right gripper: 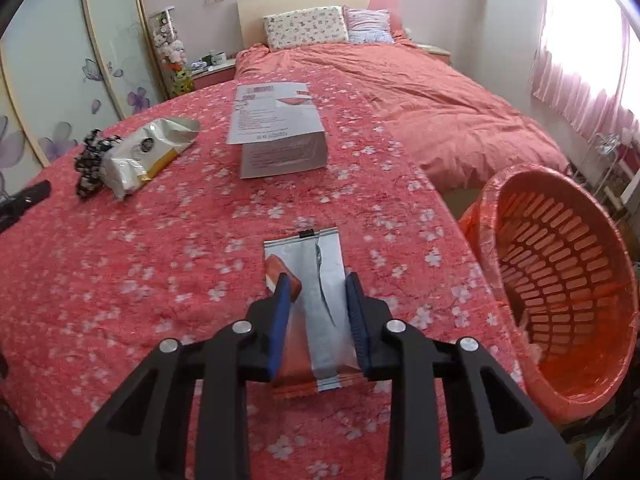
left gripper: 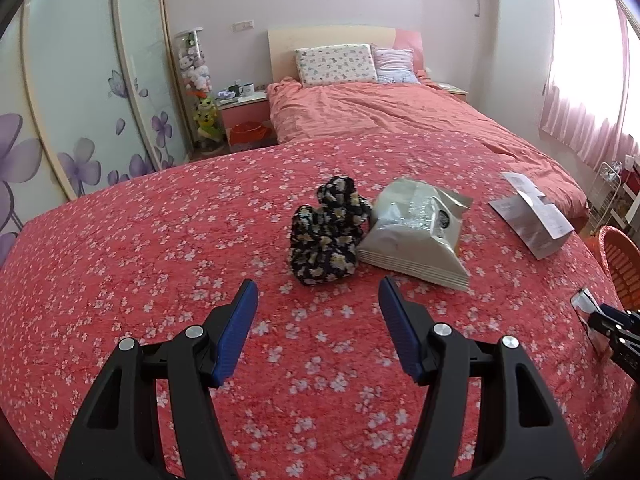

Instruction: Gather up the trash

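Note:
My right gripper (right gripper: 318, 280) is closed around a flat silver and orange wrapper (right gripper: 316, 276) lying on the red flowered bedspread (right gripper: 160, 260). An orange basket (right gripper: 560, 292) with an orange liner stands just right of it, off the bed's edge. My left gripper (left gripper: 318, 292) is open and empty, just short of a black flowered scrunchie (left gripper: 326, 232). A silver-white snack bag (left gripper: 416, 232) touches the scrunchie's right side. A grey paper box (left gripper: 532, 212) lies further right. The snack bag (right gripper: 148, 152) and the box (right gripper: 280, 132) also show in the right wrist view.
The bed runs back to two pillows (left gripper: 336, 64) and a headboard. A wardrobe with purple flowers (left gripper: 80, 120) stands left. A nightstand (left gripper: 244, 112) with mugs is beside the bed. Pink curtains (left gripper: 580, 80) and a wire rack (left gripper: 608, 188) are right.

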`<state>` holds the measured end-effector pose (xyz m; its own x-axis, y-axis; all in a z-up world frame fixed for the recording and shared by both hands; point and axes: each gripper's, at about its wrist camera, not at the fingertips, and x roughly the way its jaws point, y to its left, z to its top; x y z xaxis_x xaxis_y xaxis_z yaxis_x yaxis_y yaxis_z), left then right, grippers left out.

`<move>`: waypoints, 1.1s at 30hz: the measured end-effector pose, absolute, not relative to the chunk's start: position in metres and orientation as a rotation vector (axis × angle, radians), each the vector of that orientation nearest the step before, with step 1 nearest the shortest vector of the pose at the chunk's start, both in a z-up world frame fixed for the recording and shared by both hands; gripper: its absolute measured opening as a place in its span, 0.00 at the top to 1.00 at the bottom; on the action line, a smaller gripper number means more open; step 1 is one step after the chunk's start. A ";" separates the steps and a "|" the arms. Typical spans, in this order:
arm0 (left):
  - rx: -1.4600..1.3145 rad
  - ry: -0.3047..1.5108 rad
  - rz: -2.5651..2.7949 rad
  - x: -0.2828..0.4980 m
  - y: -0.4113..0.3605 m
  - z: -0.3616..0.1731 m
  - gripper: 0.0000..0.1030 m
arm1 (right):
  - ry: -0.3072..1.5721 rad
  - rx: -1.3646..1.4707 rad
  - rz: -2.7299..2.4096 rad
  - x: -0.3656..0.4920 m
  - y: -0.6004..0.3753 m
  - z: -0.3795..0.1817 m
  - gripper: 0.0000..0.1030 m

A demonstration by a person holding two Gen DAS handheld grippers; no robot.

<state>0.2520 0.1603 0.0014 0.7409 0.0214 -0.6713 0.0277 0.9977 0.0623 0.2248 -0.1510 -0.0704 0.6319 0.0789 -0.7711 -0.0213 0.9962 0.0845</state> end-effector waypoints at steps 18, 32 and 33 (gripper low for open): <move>0.055 0.756 0.026 0.276 0.173 -0.002 0.39 | 0.834 0.038 0.071 0.220 -0.142 -0.070 0.88; 0.060 0.825 0.031 0.346 0.160 -0.012 0.39 | 0.782 0.089 0.091 0.230 -0.153 -0.052 0.88; 0.060 0.835 0.031 0.348 0.160 -0.017 0.39 | 0.780 0.089 0.092 0.230 -0.153 -0.052 0.88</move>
